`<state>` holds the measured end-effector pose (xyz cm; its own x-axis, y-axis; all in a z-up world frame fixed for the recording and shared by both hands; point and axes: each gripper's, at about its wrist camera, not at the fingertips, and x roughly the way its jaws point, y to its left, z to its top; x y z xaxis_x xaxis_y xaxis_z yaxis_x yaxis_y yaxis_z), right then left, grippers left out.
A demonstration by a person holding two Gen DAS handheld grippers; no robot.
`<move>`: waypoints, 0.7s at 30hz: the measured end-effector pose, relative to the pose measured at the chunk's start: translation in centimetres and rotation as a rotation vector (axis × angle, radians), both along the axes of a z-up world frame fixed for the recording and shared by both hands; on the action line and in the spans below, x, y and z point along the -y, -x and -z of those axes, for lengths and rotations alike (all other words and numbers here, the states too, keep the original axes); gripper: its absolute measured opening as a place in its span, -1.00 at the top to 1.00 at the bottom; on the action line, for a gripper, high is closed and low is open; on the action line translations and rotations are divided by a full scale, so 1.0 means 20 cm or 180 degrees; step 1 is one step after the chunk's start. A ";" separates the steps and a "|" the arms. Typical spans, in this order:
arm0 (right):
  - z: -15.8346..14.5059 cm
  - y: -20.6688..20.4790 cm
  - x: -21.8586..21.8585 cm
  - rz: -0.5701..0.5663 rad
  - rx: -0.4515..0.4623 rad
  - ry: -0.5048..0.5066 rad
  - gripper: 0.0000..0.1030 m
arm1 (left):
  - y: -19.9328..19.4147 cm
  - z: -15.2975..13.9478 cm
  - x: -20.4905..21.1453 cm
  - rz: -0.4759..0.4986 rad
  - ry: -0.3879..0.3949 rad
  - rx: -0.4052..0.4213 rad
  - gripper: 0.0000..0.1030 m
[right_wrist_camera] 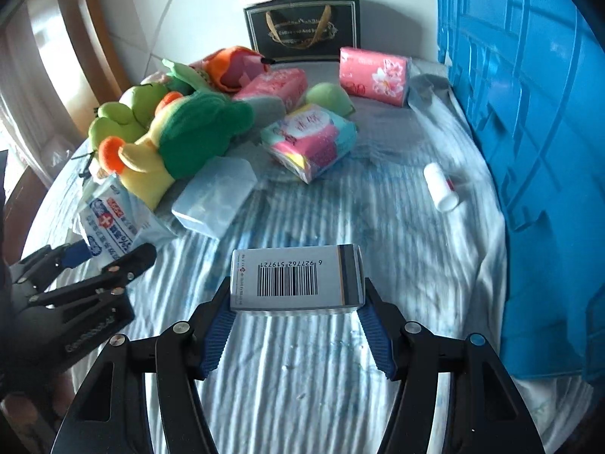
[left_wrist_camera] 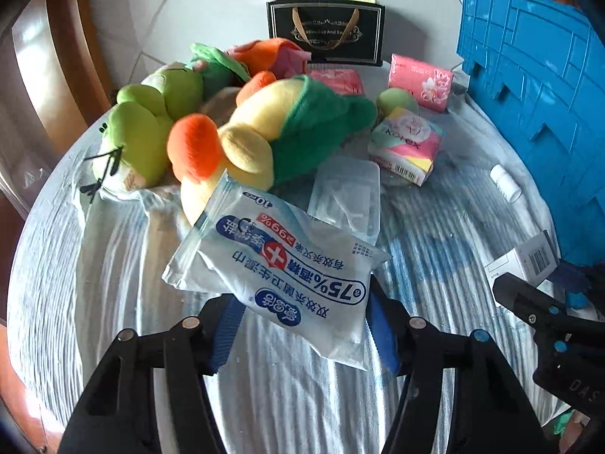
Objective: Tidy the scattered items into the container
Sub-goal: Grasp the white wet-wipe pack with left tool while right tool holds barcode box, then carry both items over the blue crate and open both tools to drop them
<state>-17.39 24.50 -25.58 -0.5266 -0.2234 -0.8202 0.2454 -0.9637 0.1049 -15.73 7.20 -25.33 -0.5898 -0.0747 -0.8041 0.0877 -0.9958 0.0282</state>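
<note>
A pack of alcohol wipes sits between the blue pads of my left gripper, which is shut on its near end; the pack looks lifted off the striped bed sheet. In the right wrist view, my right gripper is shut on a small white box with a barcode on top. The same box shows at the right edge of the left wrist view, close to the blue crate. The crate's wall stands along the right side of the bed.
Plush toys are piled at the back left. Tissue packs, a pink pack, a green ball, a clear pouch and a white bottle lie on the sheet. A black gift bag stands against the wall.
</note>
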 end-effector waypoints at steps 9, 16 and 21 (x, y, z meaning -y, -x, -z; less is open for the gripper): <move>-0.44 -0.07 0.13 0.0021 -0.0585 0.0039 -0.20 | -0.08 -0.46 0.13 0.0075 0.0042 -0.0484 -0.17; -0.87 -0.16 0.15 0.0141 -0.1235 -0.0057 -0.20 | -0.12 -0.78 0.13 0.0238 -0.0060 -0.0937 -0.17; -1.15 -0.22 0.00 0.0396 -0.1596 -0.0070 -0.20 | -0.14 -1.00 -0.01 0.0472 -0.0137 -0.1231 -0.17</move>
<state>-13.04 24.49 -2.54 -0.8778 -0.1196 -0.4638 0.1437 -0.9895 -0.0169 -13.01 7.37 -5.30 -0.8508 0.0627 -0.5217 -0.0609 -0.9979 -0.0206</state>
